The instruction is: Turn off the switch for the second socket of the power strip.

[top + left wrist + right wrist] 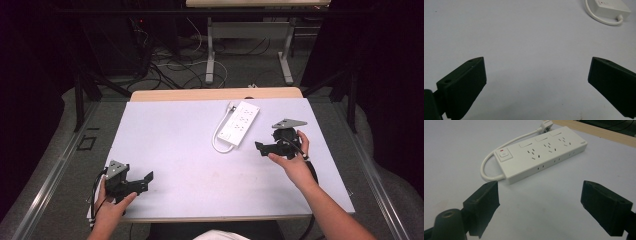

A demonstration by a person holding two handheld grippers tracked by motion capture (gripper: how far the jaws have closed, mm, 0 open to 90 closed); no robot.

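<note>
I see the left hand-held gripper [142, 181] low at the lower left of the high view, its jaws spread wide over bare white counter [175, 150] and holding nothing. My right hand-held gripper [261, 148] sits right of centre, jaws also spread and empty, pointing toward the white power strip [240, 123]. The strip lies flat in the upper middle of the counter, its white cord [216, 139] looping round its near end. In the right gripper view the strip [541, 155] fills the upper centre, just beyond the jaws.

White power strip [541, 152] with looped cord [489, 163], flat on the table's far right part
</note>
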